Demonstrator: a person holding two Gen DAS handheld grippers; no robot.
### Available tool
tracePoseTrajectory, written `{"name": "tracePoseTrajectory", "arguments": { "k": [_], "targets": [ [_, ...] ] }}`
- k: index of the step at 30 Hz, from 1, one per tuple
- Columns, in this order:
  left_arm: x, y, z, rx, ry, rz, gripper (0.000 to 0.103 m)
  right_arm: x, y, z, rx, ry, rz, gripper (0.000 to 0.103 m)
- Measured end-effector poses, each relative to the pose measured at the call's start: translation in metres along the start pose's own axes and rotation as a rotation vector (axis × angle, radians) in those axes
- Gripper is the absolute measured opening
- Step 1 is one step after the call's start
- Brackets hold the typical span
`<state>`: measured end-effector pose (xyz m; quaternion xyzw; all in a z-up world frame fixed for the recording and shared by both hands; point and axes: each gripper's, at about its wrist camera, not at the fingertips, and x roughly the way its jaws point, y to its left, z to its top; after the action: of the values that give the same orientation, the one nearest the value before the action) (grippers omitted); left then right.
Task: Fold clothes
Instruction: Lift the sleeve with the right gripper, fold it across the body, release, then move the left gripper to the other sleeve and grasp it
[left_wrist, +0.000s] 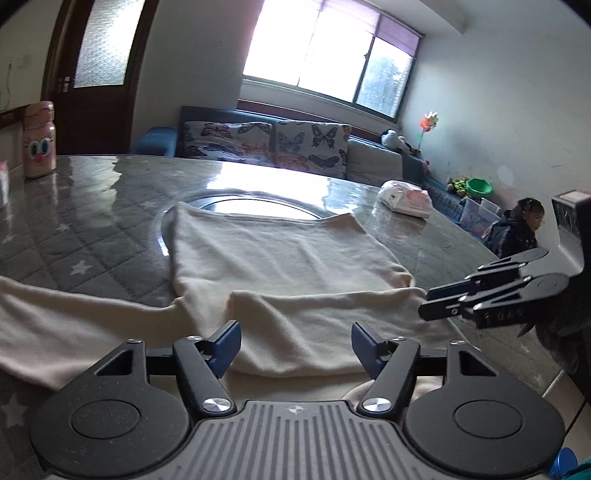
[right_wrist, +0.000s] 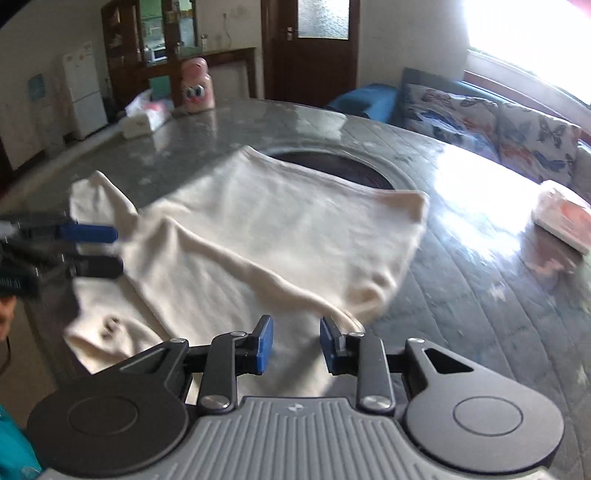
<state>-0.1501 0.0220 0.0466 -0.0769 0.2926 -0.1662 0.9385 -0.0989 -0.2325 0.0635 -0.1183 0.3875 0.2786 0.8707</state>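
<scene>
- On the grey quilted table (left_wrist: 92, 229) lies a cream garment (left_wrist: 280, 251), spread flat across the middle, its far edge reaching over a round inset (left_wrist: 255, 203) in the tabletop.
- Near the left gripper (left_wrist: 295, 345), a fold of the garment is doubled back toward the middle, and 1 sleeve trails off to the left along the near edge.
- Left gripper: its 2 blue-padded jaws stand apart above the folded cloth, with nothing pinched between them.
- Right gripper (right_wrist: 296, 345): jaws parted by a narrower gap, hovering over the garment's near right corner; cloth shows below the gap, but the pads do not press on it.
- From the left wrist view, the right gripper enters at the right, just beside the garment's right edge, fingers pointing left.
- From the right wrist view, the left gripper enters at the left, over the sleeve side; that picture is blurred.
- A pink bottle (left_wrist: 38, 142) with a cartoon face stands at the far left of the table.
- A wrapped tissue pack (left_wrist: 406, 199) lies at the far right, well apart from the garment.
- Beyond the table are a sofa (left_wrist: 266, 144) with butterfly cushions and a bright window (left_wrist: 325, 55).
- A person (left_wrist: 522, 229) is partly visible past the table's right edge.
</scene>
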Motion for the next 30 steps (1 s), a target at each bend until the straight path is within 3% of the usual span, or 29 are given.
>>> {"name": "tracePoseTrajectory", "arguments": {
  "k": [5, 11, 17, 20, 24, 30],
  "targets": [
    [0.020, -0.010, 0.004, 0.027, 0.020, -0.021, 0.054, 0.003, -0.011, -0.011, 0.028, 0.004, -0.009, 0.027],
    [0.031, 0.003, -0.004, -0.003, 0.069, 0.022, 0.039, -0.003, -0.008, -0.003, 0.007, -0.043, -0.017, 0.027],
    [0.020, 0.010, -0.003, -0.025, 0.063, 0.074, 0.039, 0.012, 0.002, 0.009, -0.002, -0.072, 0.024, 0.029],
    [0.016, 0.007, -0.002, -0.009, 0.054, 0.090, 0.039, 0.025, 0.008, 0.007, -0.006, -0.053, 0.037, 0.037],
    [0.011, 0.010, 0.000, -0.023, 0.047, 0.107, 0.041, 0.028, 0.013, 0.005, -0.019, -0.050, 0.032, 0.041],
    [-0.014, 0.032, 0.003, -0.090, -0.006, 0.202, 0.049, 0.023, 0.023, 0.005, -0.058, -0.063, 0.038, 0.054]
  ]
}}
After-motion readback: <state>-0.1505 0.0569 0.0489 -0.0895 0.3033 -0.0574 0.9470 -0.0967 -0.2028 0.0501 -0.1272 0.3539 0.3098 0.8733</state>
